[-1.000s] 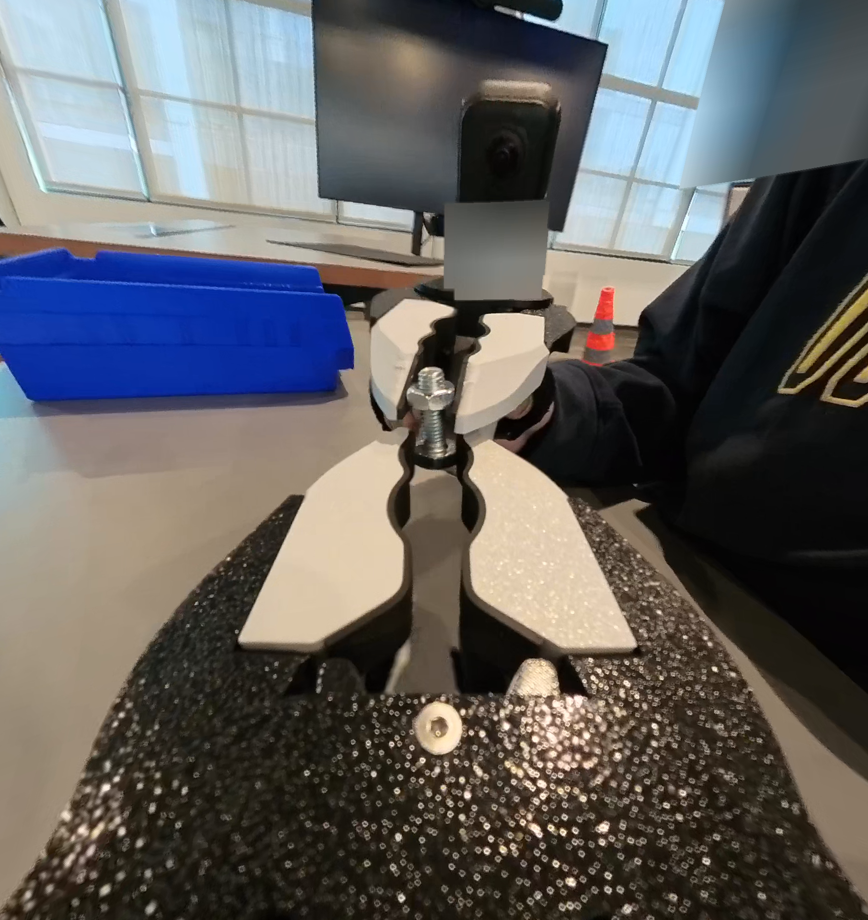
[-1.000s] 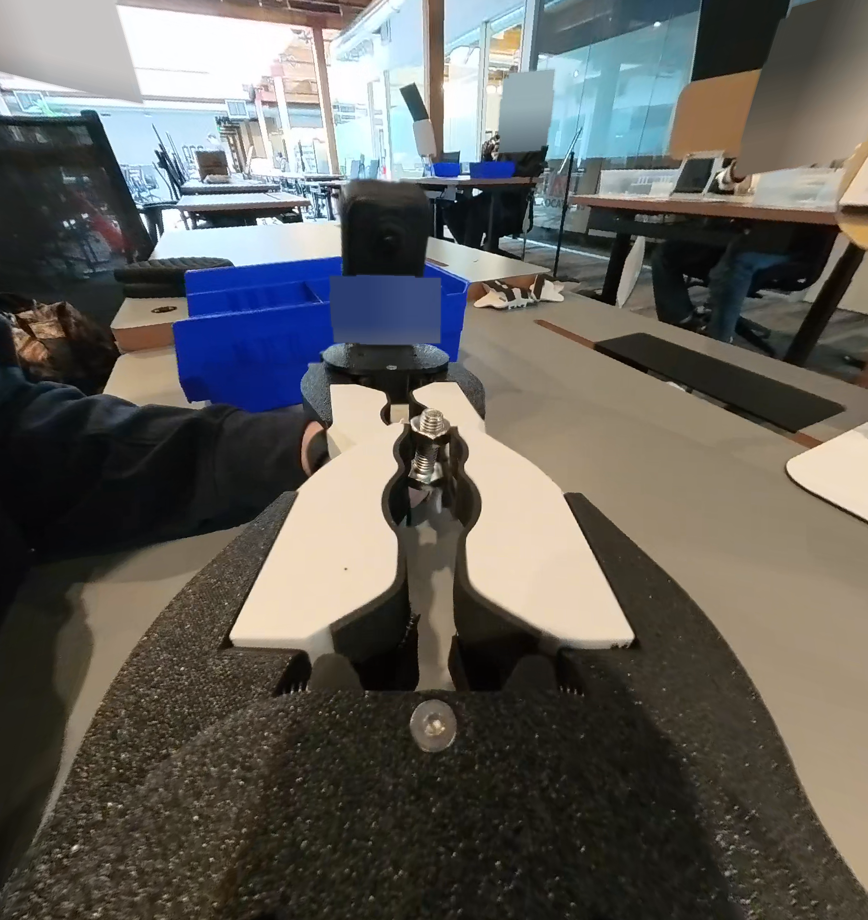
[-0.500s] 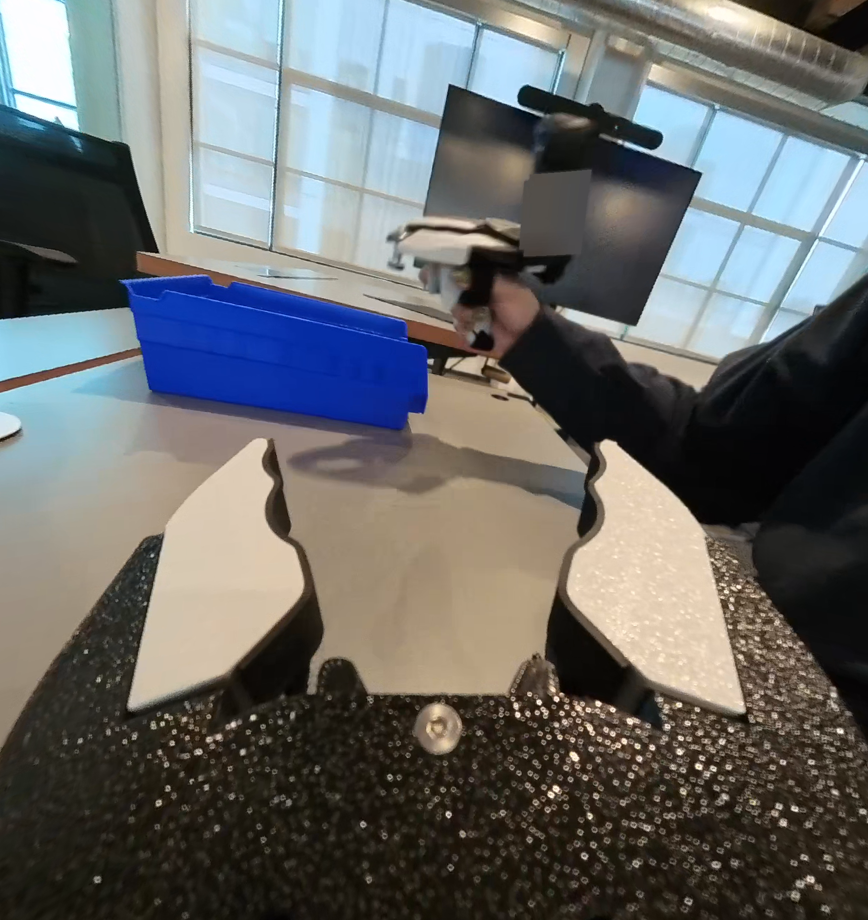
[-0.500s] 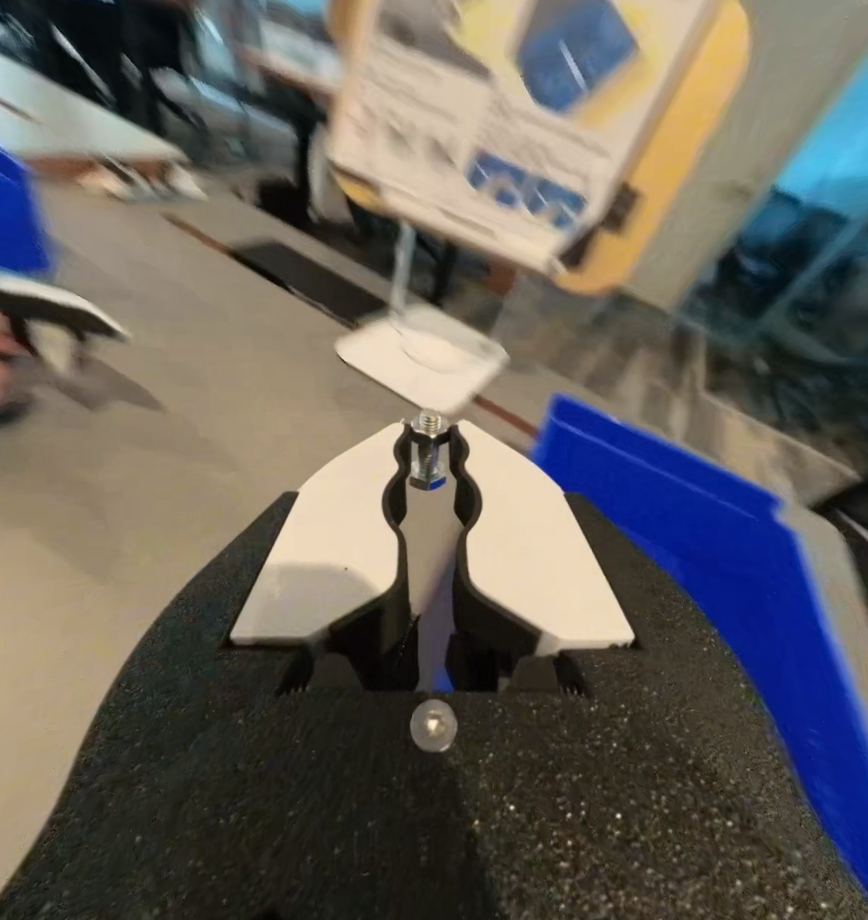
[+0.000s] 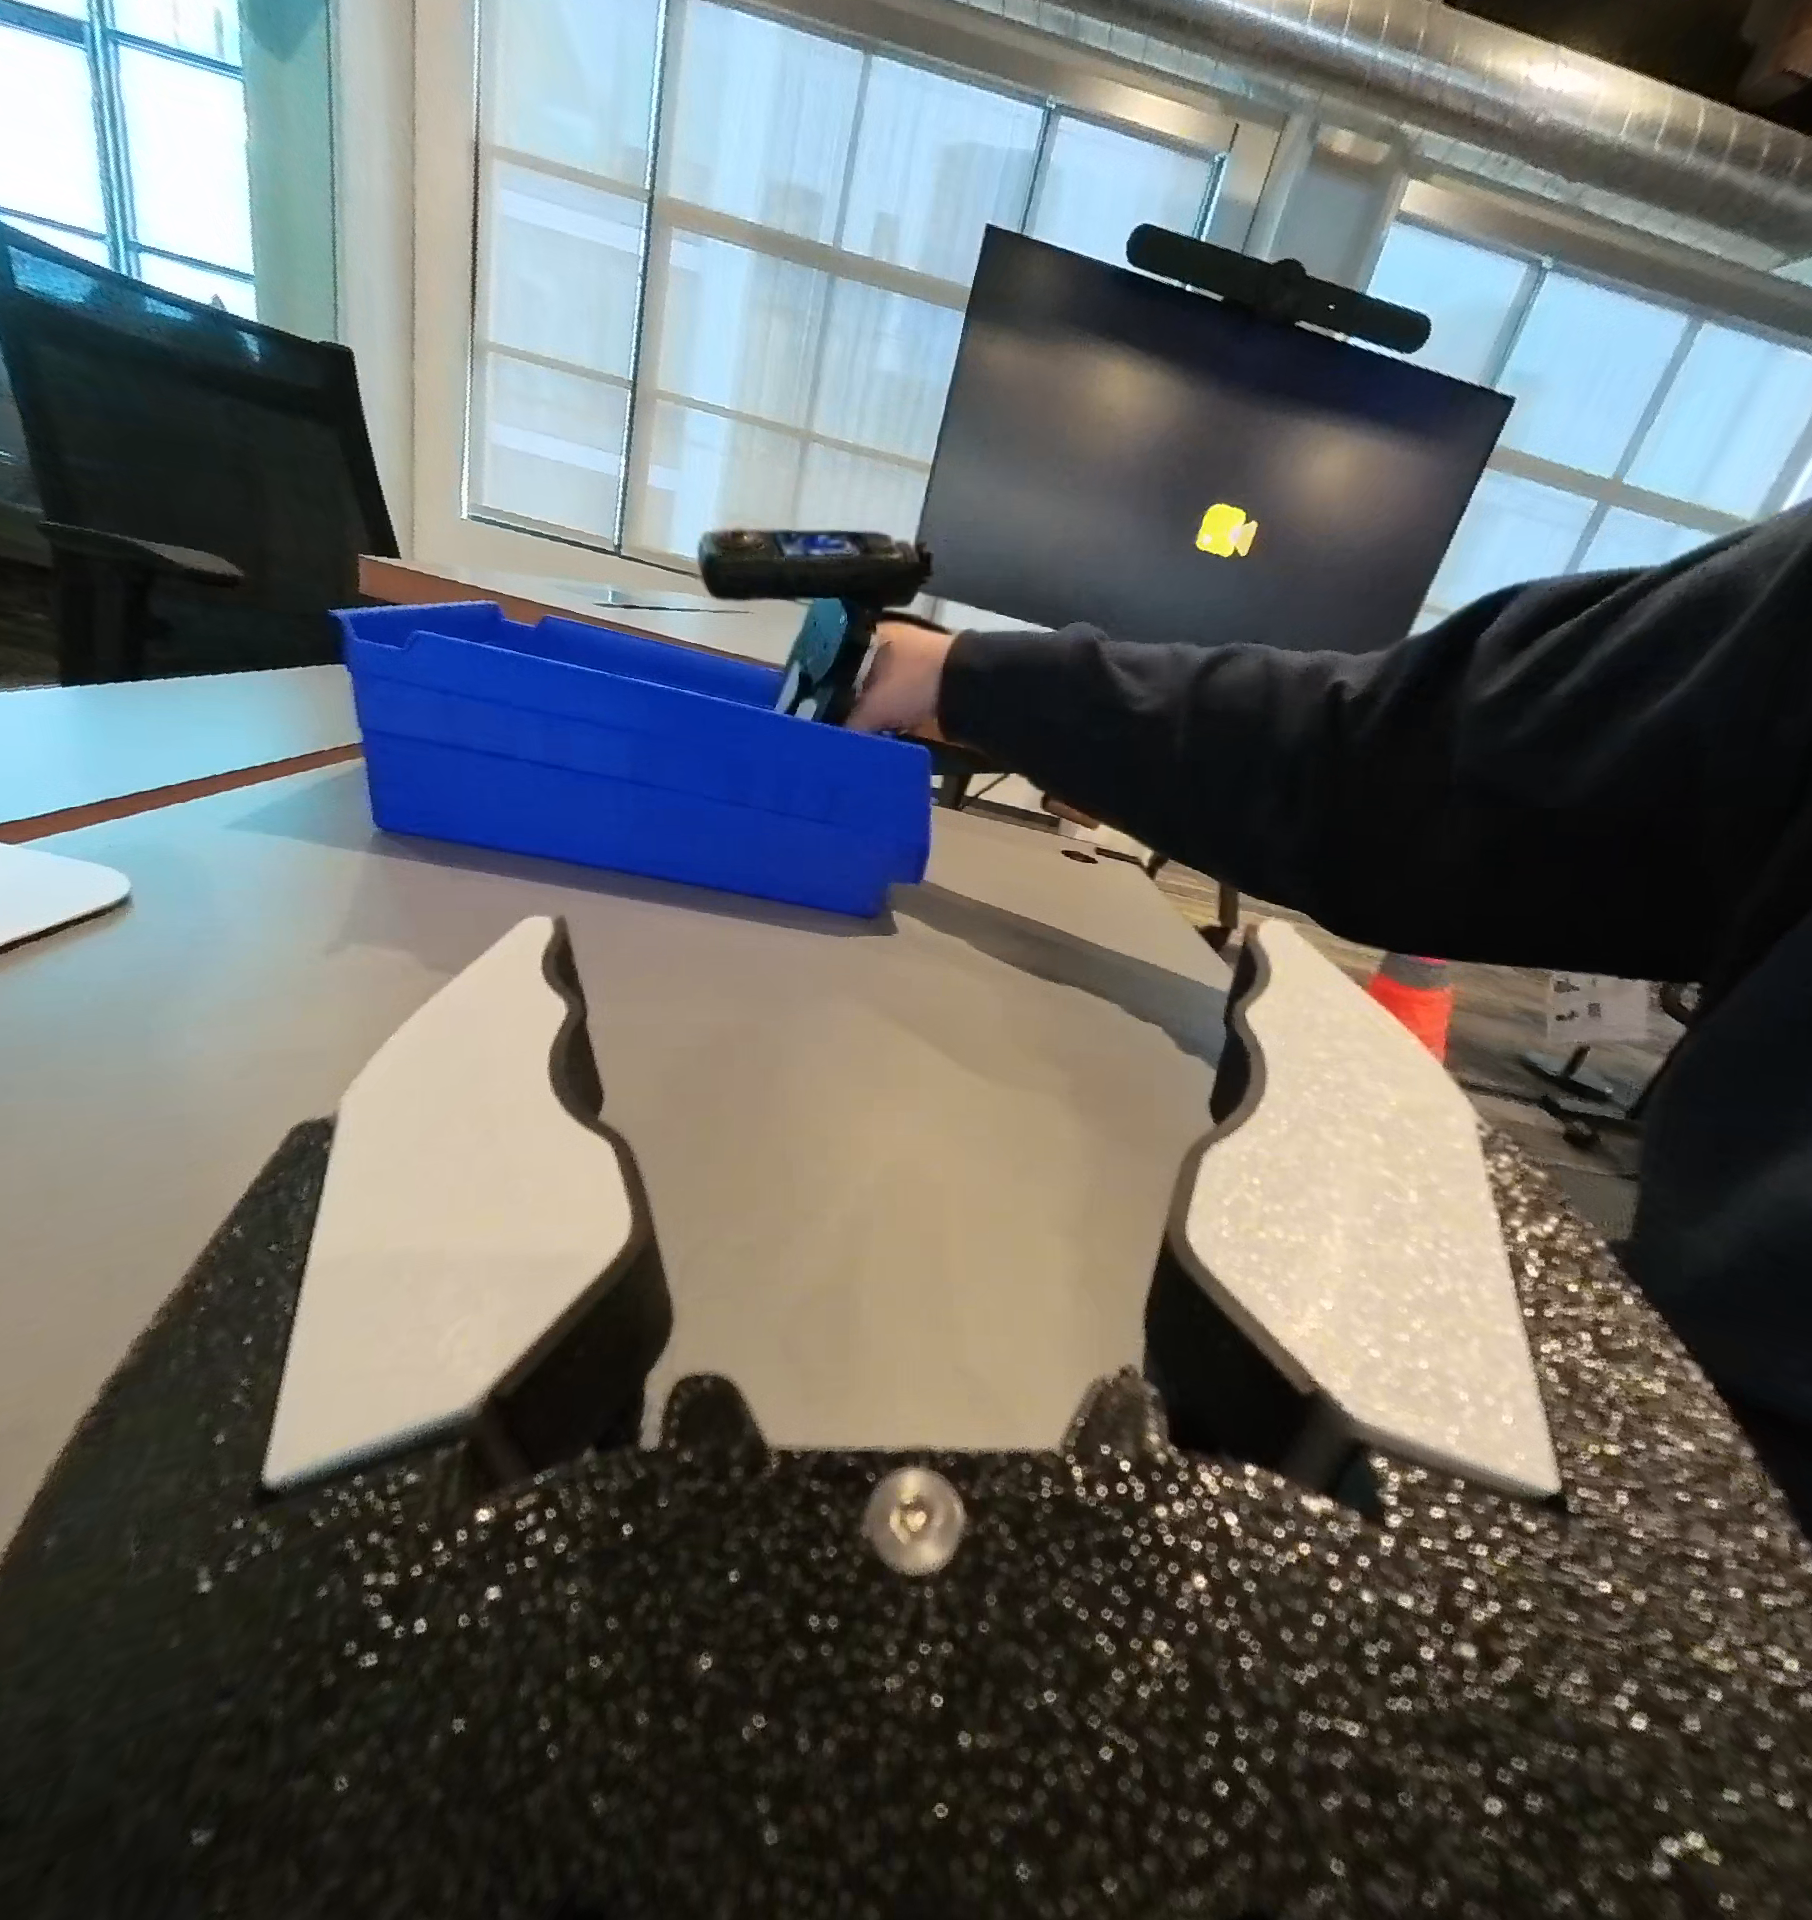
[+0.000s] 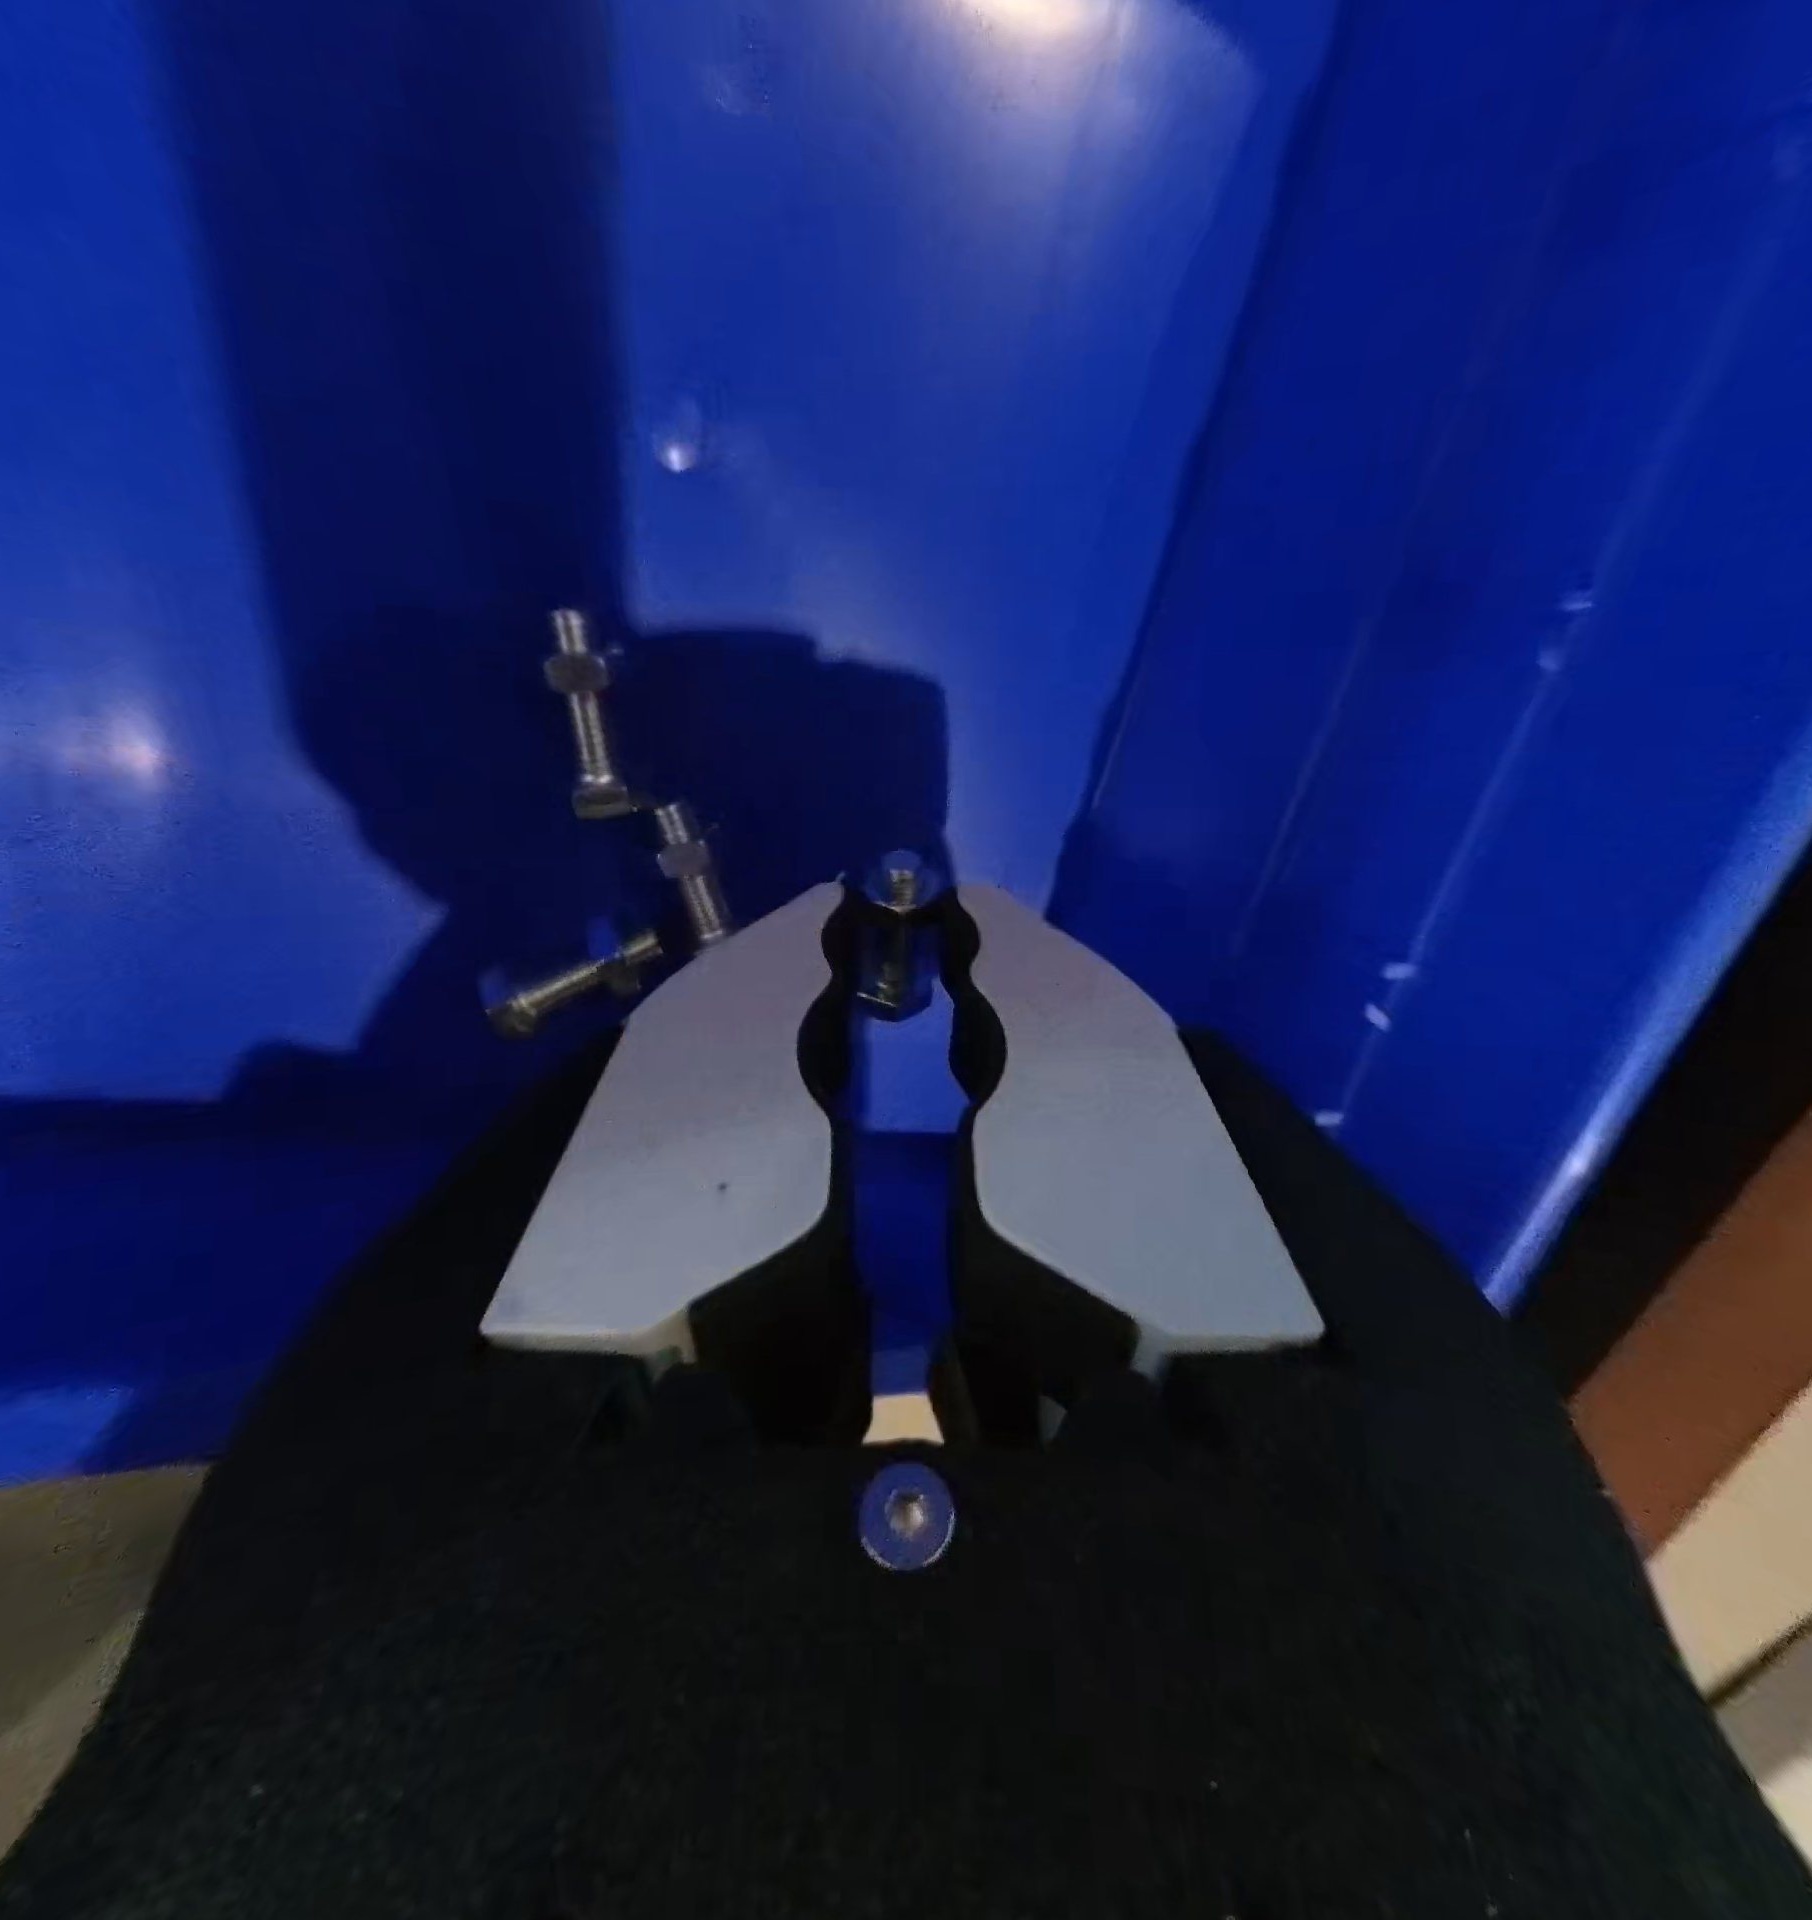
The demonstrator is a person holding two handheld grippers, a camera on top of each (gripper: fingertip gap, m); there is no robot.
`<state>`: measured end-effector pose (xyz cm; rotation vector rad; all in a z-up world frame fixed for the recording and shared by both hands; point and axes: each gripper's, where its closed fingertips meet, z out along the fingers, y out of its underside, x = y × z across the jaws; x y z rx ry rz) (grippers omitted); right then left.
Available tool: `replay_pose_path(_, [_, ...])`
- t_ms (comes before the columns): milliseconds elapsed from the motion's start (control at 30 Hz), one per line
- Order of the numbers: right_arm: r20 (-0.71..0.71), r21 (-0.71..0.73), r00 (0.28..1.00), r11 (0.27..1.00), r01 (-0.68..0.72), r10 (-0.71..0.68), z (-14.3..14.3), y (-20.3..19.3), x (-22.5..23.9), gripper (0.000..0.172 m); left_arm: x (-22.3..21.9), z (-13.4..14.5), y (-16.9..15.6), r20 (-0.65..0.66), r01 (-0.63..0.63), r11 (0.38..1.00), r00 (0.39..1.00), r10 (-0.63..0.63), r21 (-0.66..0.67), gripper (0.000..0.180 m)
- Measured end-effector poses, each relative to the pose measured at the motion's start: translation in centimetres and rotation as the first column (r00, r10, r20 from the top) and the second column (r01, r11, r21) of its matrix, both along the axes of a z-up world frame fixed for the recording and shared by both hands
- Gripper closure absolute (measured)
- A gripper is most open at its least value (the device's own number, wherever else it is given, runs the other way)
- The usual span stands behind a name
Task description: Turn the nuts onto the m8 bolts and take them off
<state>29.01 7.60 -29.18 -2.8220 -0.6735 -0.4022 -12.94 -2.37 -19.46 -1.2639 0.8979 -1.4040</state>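
1. The right gripper (image 6: 897,940) has its jaws nearly shut on a bolt (image 6: 886,961) with a nut (image 6: 897,883) threaded onto it. Both sit at the jaw tips, in the centre of the right wrist view, with the pads pressed against the sides.

2. That gripper is reaching down inside the blue bin (image 6: 985,364). The bolt end points toward the bin floor, so this assembled pair looks about to be dropped off.

3. Just left of the jaw tips, three more bolts (image 6: 585,727) lie loose on the bin floor, close together, two of them touching or nearly so. Each appears to carry a nut, though the blur makes it hard to be sure.

4. The left gripper (image 5: 897,1023) has its jaws spread wide with nothing between them, only bare grey worktop (image 5: 881,1143) in the lower centre of the left wrist view.

5. Farther off, in the upper middle of that view, the bin (image 5: 621,769) stands on the worktop, with a hand (image 5: 897,681) holding the right gripper over its right end.

6. Judged from this: threading looks done for the held pair and probably for the three in the bin. No bare nut or bare bolt shows anywhere, so the taking-off half seems left, if it belongs to this round.
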Motion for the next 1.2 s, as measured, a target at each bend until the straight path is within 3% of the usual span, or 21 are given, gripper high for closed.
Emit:
replay_pose_path(167, [-0.112,-0.014,0.993,1.0,0.023,-0.025,-1.1,0.3,-0.7,0.156,-0.1,-0.1,0.3,-0.003,-0.011,1.0,1.0,0.011,-0.006,0.063])
replay_pose_path(267, [-0.115,0.026,0.993,0.999,0.037,-0.034,-0.5,0.3,-0.8,0.141,-0.1,-0.1,0.3,-0.004,-0.014,1.0,1.0,0.014,-0.007,0.063])
replay_pose_path(333, [-0.093,0.141,0.995,0.989,0.037,-0.024,1.6,0.7,-0.9,0.142,-0.1,-0.1,0.4,-0.002,-0.016,1.0,1.0,0.016,-0.009,0.065])
replay_pose_path(433, [-0.243,0.407,0.97,0.908,0.103,-0.001,7.0,0.9,-4.4,0.147,-0.3,0.0,0.8,0.006,-0.046,0.999,0.999,0.046,-0.007,0.067])
replay_pose_path(533, [-0.466,0.562,0.874,0.809,0.171,0.139,11.5,-1.1,-11.3,0.146,-1.3,0.2,2.5,-0.001,-0.213,0.976,0.977,0.213,0.042,0.07])
replay_pose_path(633, [-0.561,0.669,0.759,0.721,0.181,0.33,13.6,-3.6,-19.1,0.144,-2.7,0.6,3.6,0.003,-0.334,0.939,0.942,0.335,0.082,0.079])
replay_pose_path(733, [-0.487,0.787,0.72,0.606,0.117,0.494,13.3,-4.8,-25.9,0.141,-4.0,0.7,4.4,0.01,-0.41,0.91,0.912,0.41,0.052,0.103])
replay_pose_path(867, [-0.347,0.914,0.721,0.388,0.117,0.6,11.6,-3.9,-31.7,0.14,-5.2,0.6,5.2,0.023,-0.463,0.887,0.886,0.463,-0.004,0.114])
replay_pose_path(1067, [-0.274,0.954,0.714,0.278,0.114,0.645,8.7,-3.9,-36.0,0.142,-5.9,0.3,5.8,-0.033,-0.559,0.827,0.827,0.561,0.061,0.126])
replay_pose_path(1200, [-0.196,0.974,0.695,0.221,0.055,0.691,8.9,-4.5,-37.0,0.144,-5.6,0.2,5.6,-0.061,-0.57,0.813,0.813,0.579,0.123,0.129])
